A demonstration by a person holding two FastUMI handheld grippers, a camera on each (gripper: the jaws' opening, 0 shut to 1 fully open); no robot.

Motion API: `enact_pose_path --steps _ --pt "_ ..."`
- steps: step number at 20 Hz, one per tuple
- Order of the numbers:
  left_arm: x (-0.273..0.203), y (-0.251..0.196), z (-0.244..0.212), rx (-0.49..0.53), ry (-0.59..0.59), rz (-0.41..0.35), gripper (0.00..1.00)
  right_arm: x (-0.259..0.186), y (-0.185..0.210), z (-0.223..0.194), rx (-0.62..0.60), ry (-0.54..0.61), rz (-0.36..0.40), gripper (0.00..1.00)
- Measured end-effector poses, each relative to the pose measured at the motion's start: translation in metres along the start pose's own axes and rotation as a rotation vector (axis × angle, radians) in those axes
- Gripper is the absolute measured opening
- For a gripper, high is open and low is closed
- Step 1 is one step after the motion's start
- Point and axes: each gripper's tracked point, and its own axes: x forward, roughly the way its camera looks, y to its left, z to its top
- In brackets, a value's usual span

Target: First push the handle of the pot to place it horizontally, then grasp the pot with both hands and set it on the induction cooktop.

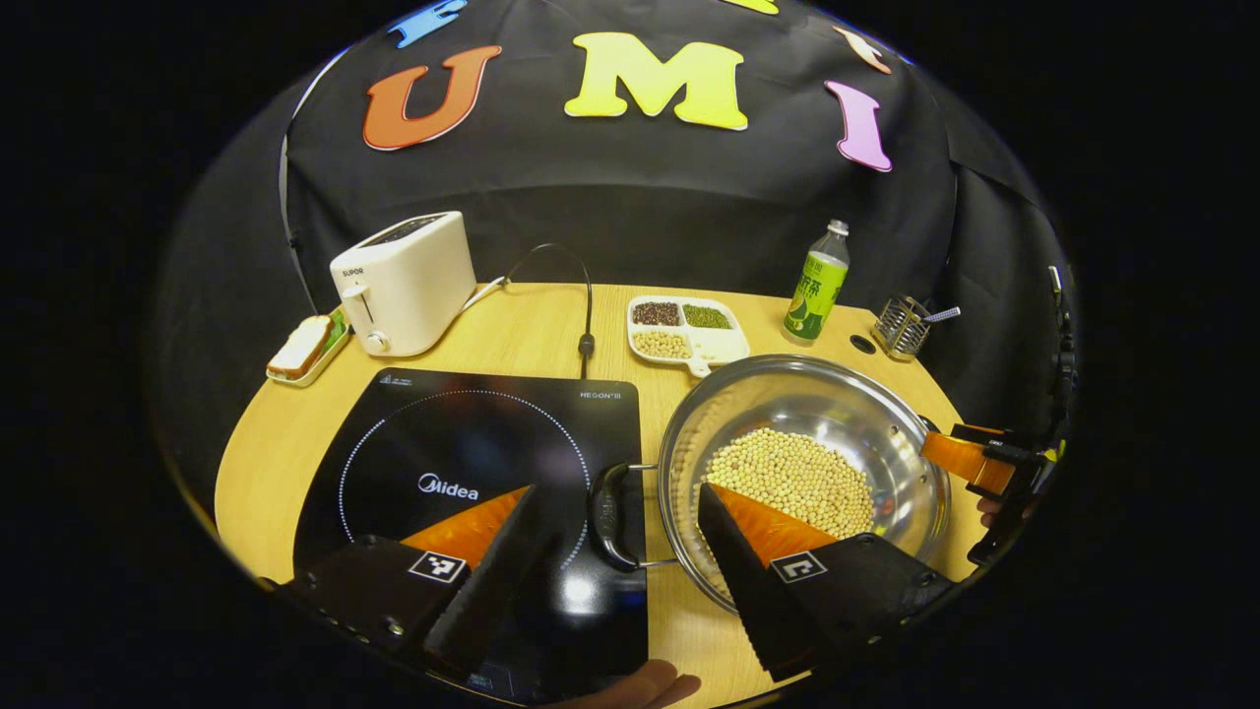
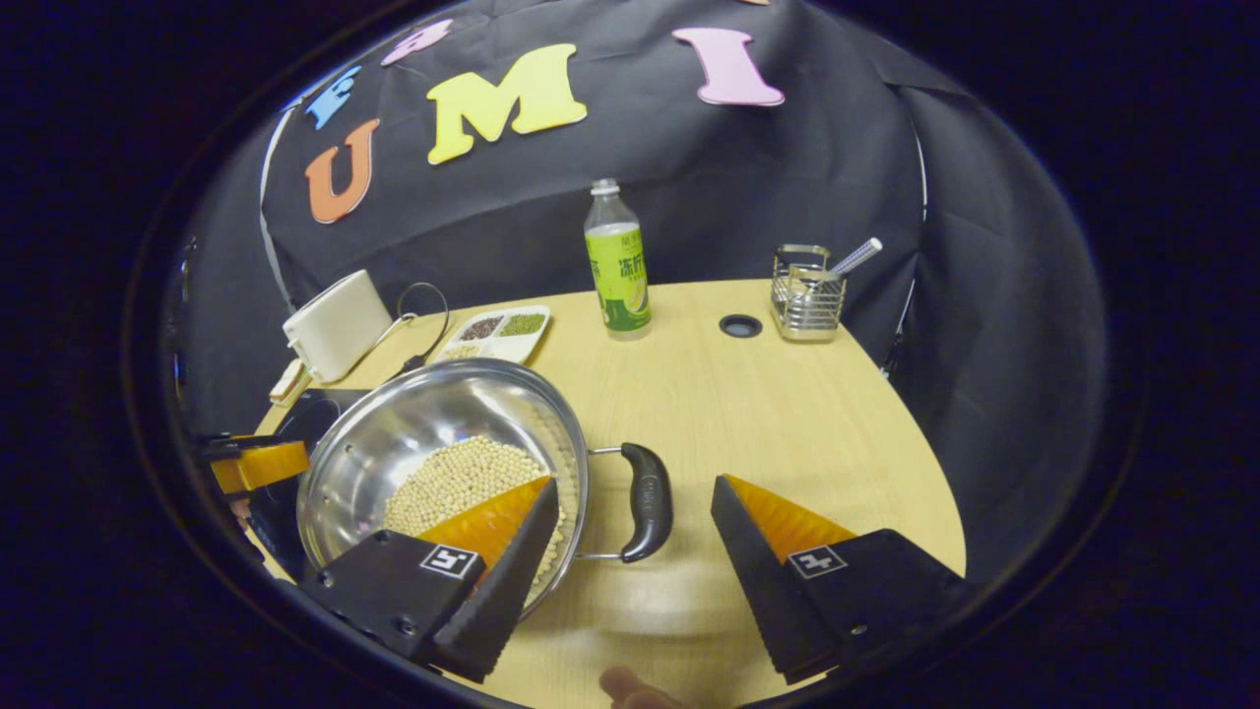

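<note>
The steel pot (image 1: 847,414) (image 2: 413,423), holding soybeans (image 1: 792,478), stands on the wooden table just right of the black induction cooktop (image 1: 433,443). Its left black handle (image 1: 605,517) overhangs the cooktop's right edge and lies between the fingers of my open left gripper (image 1: 615,537). Its right handle (image 2: 645,502) lies between the fingers of my open right gripper (image 2: 635,537), whose left finger (image 2: 492,537) reaches over the bowl. Neither pair of fingers touches a handle. The right gripper (image 1: 984,463) also shows beyond the pot, and the left gripper (image 2: 258,463) at the pot's far side.
A white toaster (image 1: 404,281) and bread on a small plate (image 1: 303,347) stand at the back left. A divided tray of beans (image 1: 686,330), a green bottle (image 2: 616,261) and a wire holder (image 2: 807,293) line the back. A cable (image 1: 586,295) runs behind the cooktop.
</note>
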Motion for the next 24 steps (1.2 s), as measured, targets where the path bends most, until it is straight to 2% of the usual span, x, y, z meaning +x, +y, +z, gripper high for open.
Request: enact_pose_path --steps 2,6,7,8,9,10,11,13,15,16,18,19,24 --pt "0.007 -0.003 -0.007 -0.007 0.032 -0.014 1.00 0.007 -0.001 -0.002 0.003 0.010 -0.004 0.97" --pt "0.013 -0.004 -0.016 -0.027 0.086 -0.035 0.91 0.014 0.005 -0.008 -0.005 0.038 0.026 0.94" --pt "0.015 -0.001 -0.014 -0.018 0.085 -0.024 0.74 0.015 0.007 -0.007 -0.010 0.041 0.032 0.94" --pt "0.015 -0.002 -0.016 -0.013 0.093 -0.021 0.74 0.015 0.008 -0.008 -0.016 0.049 0.037 0.94" --pt "0.016 0.000 -0.015 -0.005 0.093 -0.014 0.82 0.015 0.011 -0.011 -0.015 0.068 0.046 0.84" --pt "0.017 0.000 -0.017 -0.003 0.105 -0.009 0.80 0.014 0.016 -0.014 -0.006 0.084 0.066 0.82" --pt "0.020 0.000 -0.016 -0.011 0.102 -0.010 0.74 0.012 0.014 -0.014 -0.016 0.085 0.048 0.75" --pt "0.015 -0.001 -0.015 -0.019 0.103 -0.012 0.61 0.014 0.010 -0.014 -0.013 0.094 0.031 0.70" --pt "0.019 0.000 -0.015 -0.020 0.103 -0.014 0.58 0.012 0.010 -0.014 -0.015 0.100 0.020 0.68" --pt "0.015 0.000 -0.014 -0.028 0.103 -0.017 0.67 0.013 0.009 -0.014 -0.015 0.105 0.012 0.65" --pt "0.015 -0.001 -0.016 -0.035 0.110 -0.014 0.45 0.011 0.008 -0.016 -0.010 0.114 0.001 0.63" --pt "0.016 -0.001 -0.017 -0.029 0.114 -0.012 0.54 0.009 0.008 -0.017 -0.004 0.115 -0.003 0.63" --pt "0.008 -0.007 -0.022 -0.007 0.112 -0.012 0.54 -0.005 0.002 -0.025 0.020 0.127 -0.007 0.61"
